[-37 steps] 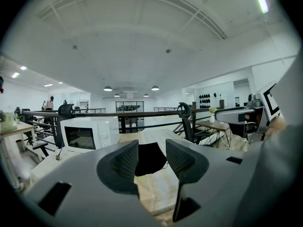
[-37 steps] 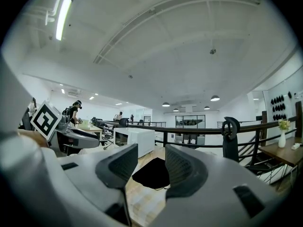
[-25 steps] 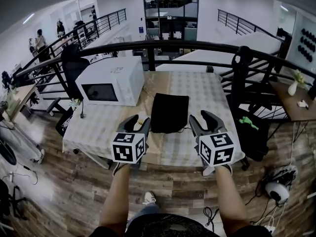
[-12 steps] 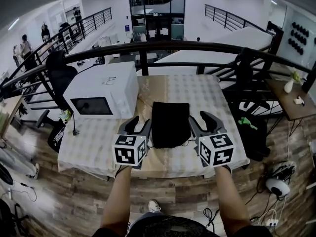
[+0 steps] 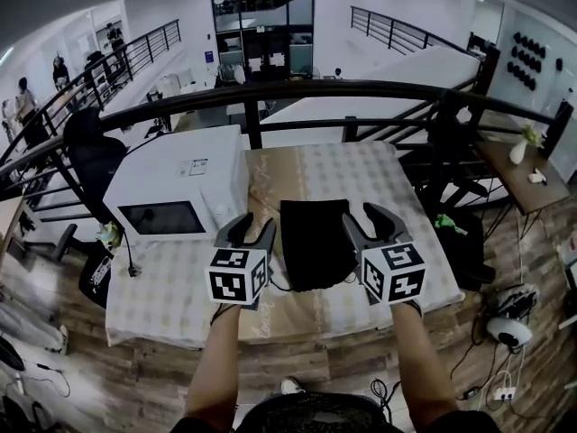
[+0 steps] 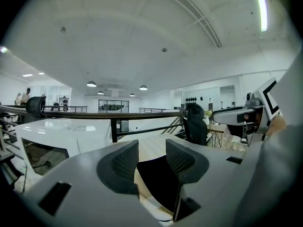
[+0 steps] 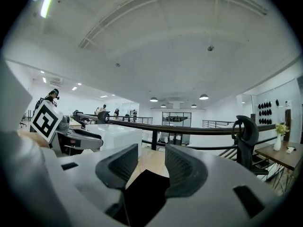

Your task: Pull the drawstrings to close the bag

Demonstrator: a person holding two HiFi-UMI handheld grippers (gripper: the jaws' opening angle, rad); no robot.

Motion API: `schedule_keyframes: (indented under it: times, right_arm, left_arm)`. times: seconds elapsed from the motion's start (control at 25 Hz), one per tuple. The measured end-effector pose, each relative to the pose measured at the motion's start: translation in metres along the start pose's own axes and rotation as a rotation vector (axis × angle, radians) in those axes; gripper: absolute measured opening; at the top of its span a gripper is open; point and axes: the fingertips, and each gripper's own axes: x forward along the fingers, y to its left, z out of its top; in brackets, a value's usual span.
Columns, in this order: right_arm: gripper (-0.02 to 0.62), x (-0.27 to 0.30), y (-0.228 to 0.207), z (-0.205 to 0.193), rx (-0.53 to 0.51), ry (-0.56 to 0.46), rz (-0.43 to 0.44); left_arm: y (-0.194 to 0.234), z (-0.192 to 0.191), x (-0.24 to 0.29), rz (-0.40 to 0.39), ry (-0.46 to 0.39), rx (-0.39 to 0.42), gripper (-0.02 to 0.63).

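Observation:
A black drawstring bag [image 5: 312,240] lies flat on the checked tablecloth, its thin cords [image 5: 278,287] trailing out at the near end. My left gripper [image 5: 247,233] hovers just left of the bag, open with nothing between its jaws. My right gripper [image 5: 370,225] hovers just right of it, also open and empty. In the left gripper view the bag [image 6: 159,183] shows low between the left gripper's [image 6: 151,162] pads, well beyond them. In the right gripper view the bag [image 7: 146,193] lies below the right gripper's [image 7: 150,164] open jaws.
A white microwave [image 5: 176,197] stands on the table [image 5: 361,174] left of the bag. A black railing [image 5: 297,88] runs behind the table, with a stair rail at the right. A black office chair [image 5: 86,147] stands far left. Cables and a power strip lie on the wooden floor [image 5: 500,332].
The table and bag have come closer under both grippers, which now flank the bag's near half. Both grippers stay open and level.

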Motion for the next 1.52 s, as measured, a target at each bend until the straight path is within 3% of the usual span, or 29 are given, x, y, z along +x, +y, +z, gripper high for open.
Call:
schedule_keyframes:
  times: [0.68, 1.52]
  right_arm:
    - [0.164, 0.016, -0.010, 0.011, 0.011, -0.023, -0.064]
    - [0.164, 0.015, -0.093, 0.006, 0.003, -0.045, 0.059]
  left_arm:
    - [0.008, 0.011, 0.029, -0.062, -0.022, 0.030, 0.181]
    - [-0.038, 0.023, 0.055, 0.080, -0.019, 0.039, 0.181]
